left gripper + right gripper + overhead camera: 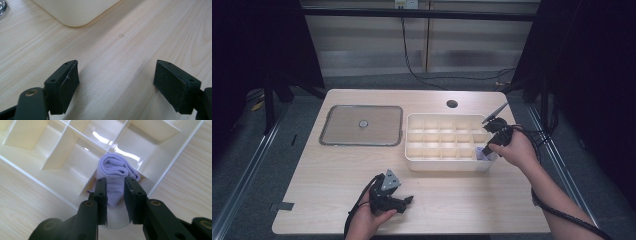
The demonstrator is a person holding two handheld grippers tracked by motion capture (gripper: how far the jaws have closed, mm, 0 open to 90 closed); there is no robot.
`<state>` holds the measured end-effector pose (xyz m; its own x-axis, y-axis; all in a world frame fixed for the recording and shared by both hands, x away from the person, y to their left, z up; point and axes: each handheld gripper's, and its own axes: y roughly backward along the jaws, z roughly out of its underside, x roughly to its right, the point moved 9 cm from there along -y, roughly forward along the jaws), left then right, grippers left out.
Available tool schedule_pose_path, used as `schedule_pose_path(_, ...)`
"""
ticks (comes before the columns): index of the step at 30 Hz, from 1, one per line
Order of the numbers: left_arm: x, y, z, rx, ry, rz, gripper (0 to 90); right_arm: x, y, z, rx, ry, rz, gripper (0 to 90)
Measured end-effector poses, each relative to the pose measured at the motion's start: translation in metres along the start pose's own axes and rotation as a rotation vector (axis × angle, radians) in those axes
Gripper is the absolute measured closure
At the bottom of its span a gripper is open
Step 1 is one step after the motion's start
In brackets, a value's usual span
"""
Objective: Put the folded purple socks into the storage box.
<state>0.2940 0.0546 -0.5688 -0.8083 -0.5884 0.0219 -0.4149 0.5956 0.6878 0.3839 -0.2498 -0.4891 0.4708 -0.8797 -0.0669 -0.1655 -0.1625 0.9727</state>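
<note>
Lilac rolled sock (113,173) in tray (30,168) corner cell | right gripper (115,192) jaws loosened around it | left gripper (116,85) jaws apart

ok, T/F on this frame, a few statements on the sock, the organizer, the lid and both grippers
1. The rolled lilac sock sits in a corner compartment of the cream organizer. True.
2. The left gripper is clamped on the sock. False: its jaws stand wide apart over bare table, with nothing between them.
3. The right gripper is at the organizer's near right corner, its jaws either side of the sock. True.
4. The clear lid is on the organizer. False: it lies flat on the table beside the organizer, on its left in the high view.
5. Every compartment holds a sock. False: the other compartments in view are empty.
</note>
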Motion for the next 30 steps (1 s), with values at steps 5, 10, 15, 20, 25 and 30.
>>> schedule_pose_path(5, 0.001, 0.000, 0.000, 0.008, 0.007, 0.000, 19.7, -0.004, 0.008, -0.004, 0.028, 0.011, -0.009, 63.7)
schedule_pose_path(10, 0.000, 0.001, 0.001, -0.001, -0.006, -0.005, 19.8, -0.011, 0.014, -0.007, 0.052, 0.036, -0.024, 54.7)
schedule_pose_path(15, 0.000, 0.001, 0.001, 0.000, -0.002, -0.002, 19.8, -0.017, 0.016, -0.006, 0.068, 0.065, -0.029, 51.7)
schedule_pose_path(20, 0.000, 0.001, 0.001, 0.000, -0.004, -0.002, 19.8, -0.021, 0.019, -0.001, 0.081, 0.068, -0.040, 49.4)
schedule_pose_path(25, 0.000, 0.001, 0.001, 0.000, -0.003, -0.002, 19.8, -0.023, 0.022, 0.005, 0.084, 0.073, -0.045, 45.5)
schedule_pose_path(30, 0.000, 0.001, 0.001, -0.001, -0.004, -0.002, 19.8, -0.027, 0.026, 0.009, 0.098, 0.069, -0.063, 42.7)
